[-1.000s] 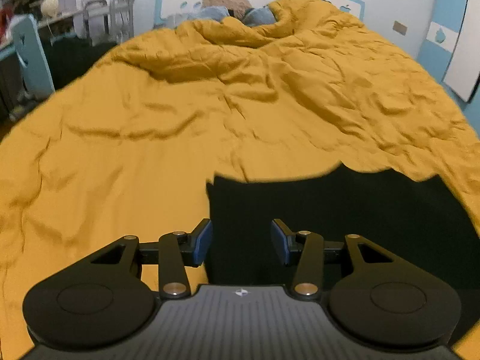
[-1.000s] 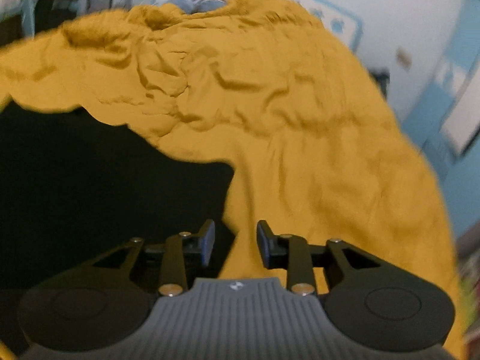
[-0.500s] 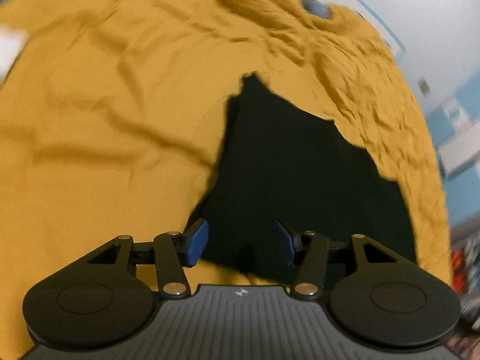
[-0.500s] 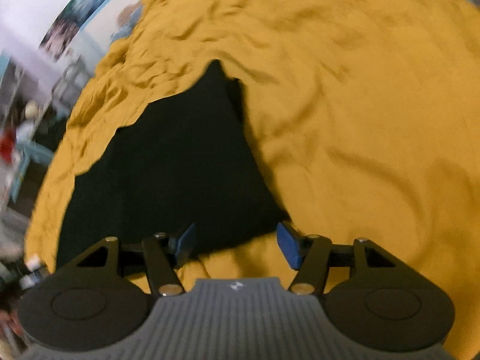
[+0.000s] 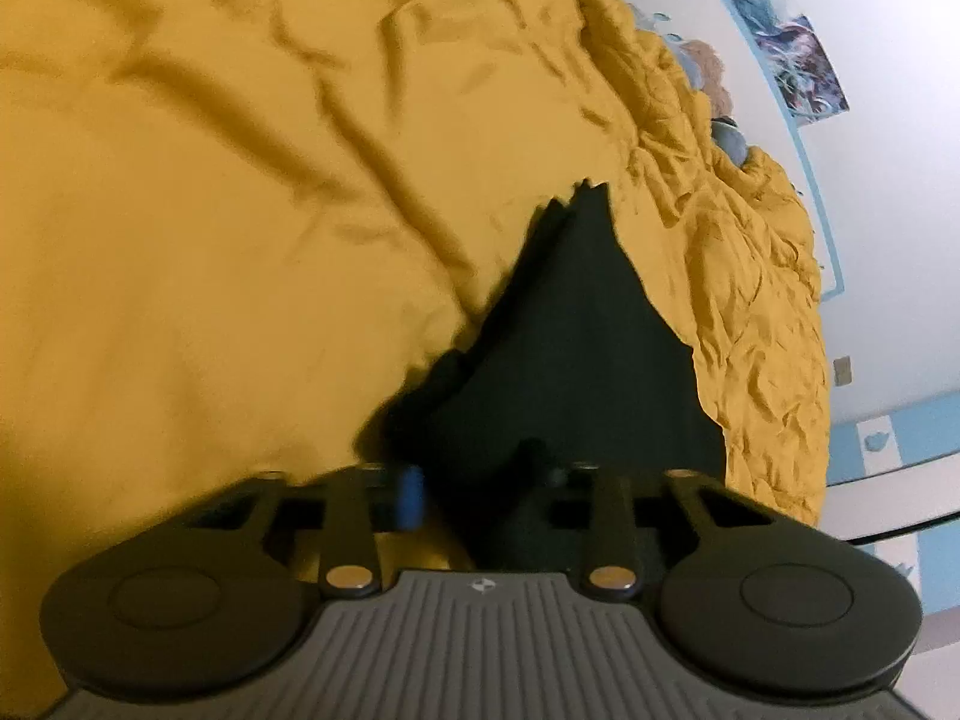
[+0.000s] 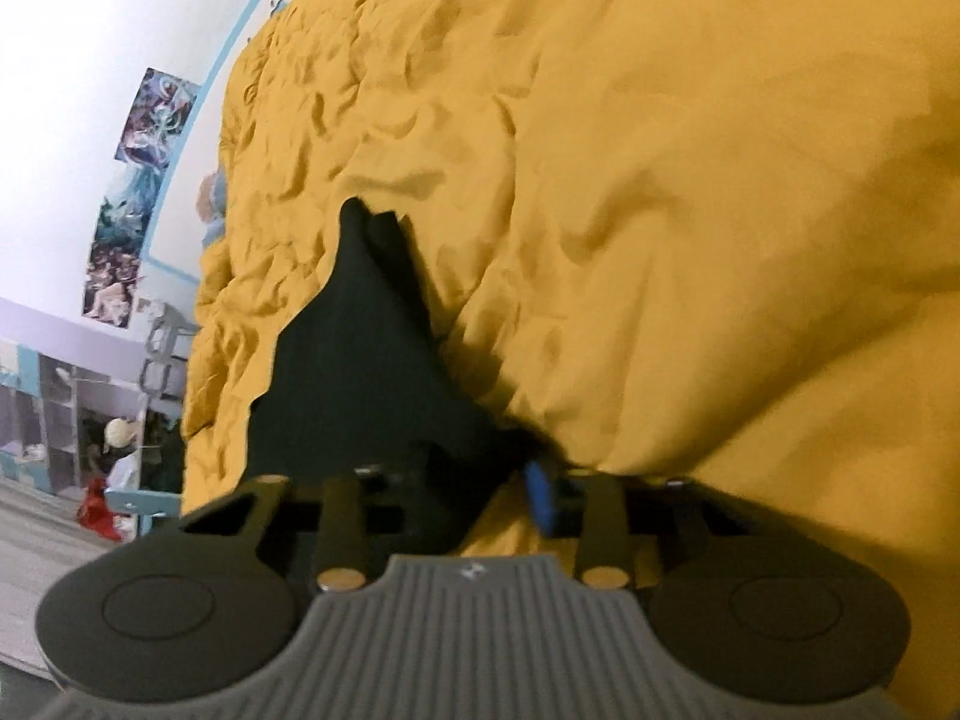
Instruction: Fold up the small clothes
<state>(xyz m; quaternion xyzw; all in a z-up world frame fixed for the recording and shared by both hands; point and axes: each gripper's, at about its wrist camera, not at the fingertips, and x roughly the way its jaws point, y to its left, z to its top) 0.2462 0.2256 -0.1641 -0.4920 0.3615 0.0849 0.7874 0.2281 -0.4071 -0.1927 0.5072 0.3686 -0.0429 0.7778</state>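
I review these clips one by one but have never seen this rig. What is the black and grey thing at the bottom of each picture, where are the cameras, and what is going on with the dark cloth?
There is no robot arm here. A person holds a two-finger gripper in each hand, and each gripper carries a fisheye camera looking forward along its fingers, so the black and grey shape at the bottom is the tool itself. One picture comes from the left gripper, the other from the right gripper.

A rumpled yellow bedcover fills both views. On it lies a small dark garment. Each gripper's jaws are closing on a near edge of that garment, with cloth between the fingers. The blur hides whether the grip is firm. Posters hang on the wall behind.
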